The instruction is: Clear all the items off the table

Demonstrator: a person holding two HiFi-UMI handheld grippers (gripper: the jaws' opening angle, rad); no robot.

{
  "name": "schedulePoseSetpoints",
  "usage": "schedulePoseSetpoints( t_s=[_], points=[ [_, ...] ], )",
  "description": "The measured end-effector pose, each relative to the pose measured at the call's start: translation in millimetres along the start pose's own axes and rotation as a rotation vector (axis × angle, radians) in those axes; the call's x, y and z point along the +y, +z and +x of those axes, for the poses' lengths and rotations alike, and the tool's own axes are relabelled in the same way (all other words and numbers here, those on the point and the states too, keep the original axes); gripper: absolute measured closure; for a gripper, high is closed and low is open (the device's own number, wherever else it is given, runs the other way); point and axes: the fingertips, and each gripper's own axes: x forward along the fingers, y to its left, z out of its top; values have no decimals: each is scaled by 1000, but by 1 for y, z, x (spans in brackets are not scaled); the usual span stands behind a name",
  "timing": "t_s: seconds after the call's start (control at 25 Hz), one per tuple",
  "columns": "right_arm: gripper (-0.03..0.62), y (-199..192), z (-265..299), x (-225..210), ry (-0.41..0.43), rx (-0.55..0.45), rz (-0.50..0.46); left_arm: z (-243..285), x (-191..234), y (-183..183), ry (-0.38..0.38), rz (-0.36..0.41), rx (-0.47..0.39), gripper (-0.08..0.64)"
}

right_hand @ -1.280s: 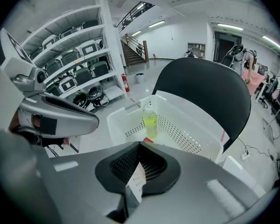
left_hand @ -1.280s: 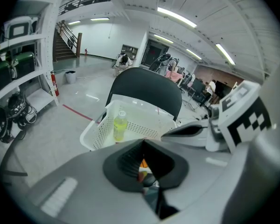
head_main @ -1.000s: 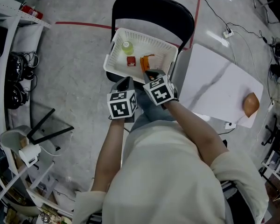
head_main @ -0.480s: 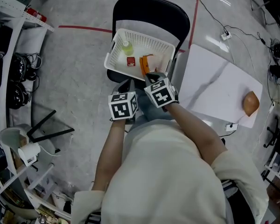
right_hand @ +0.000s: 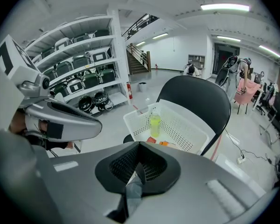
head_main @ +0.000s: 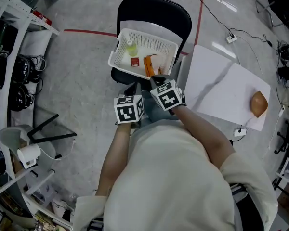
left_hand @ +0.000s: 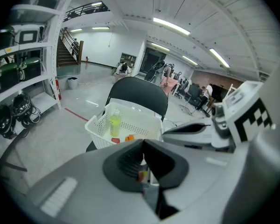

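Now the left claw point(head_main: 133, 87) and right claw point(head_main: 157, 78) are clenched, empty. A brown lump point(head_main: 258, 104) lies well right of them on the table point(head_main: 216, 88); probably light and soft, so pinch its middle gently.

This looked like a large robotics lab or workshop hall. Metal shelving point(right_hand: 79, 45) along one wall held rows of black gear point(right_hand: 91, 101) and cases, with a fire extinguisher point(right_hand: 129, 88) at its end. The polished grey floor point(head_main: 77, 81) carried a red tape line point(head_main: 86, 32), loose cables point(head_main: 250, 35) and a power strip point(head_main: 229, 38). Strip lights point(left_hand: 172, 26) ran overhead, a staircase point(right_hand: 136, 59) rose at the back, and office chairs point(left_hand: 193, 94) stood in the distance.
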Motion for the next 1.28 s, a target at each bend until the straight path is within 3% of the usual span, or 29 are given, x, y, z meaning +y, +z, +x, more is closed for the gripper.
schedulePoseSetpoints(
  t_s=[0.8,1.28],
  points=[
    [594,-32,-59,14,-21,-53,14,-37,-43,-31,-7,35,-21,551],
    [594,-59,-89,-17,-102,-64,82,-29,-87,-32,-86,112,-5,551]
  ],
)
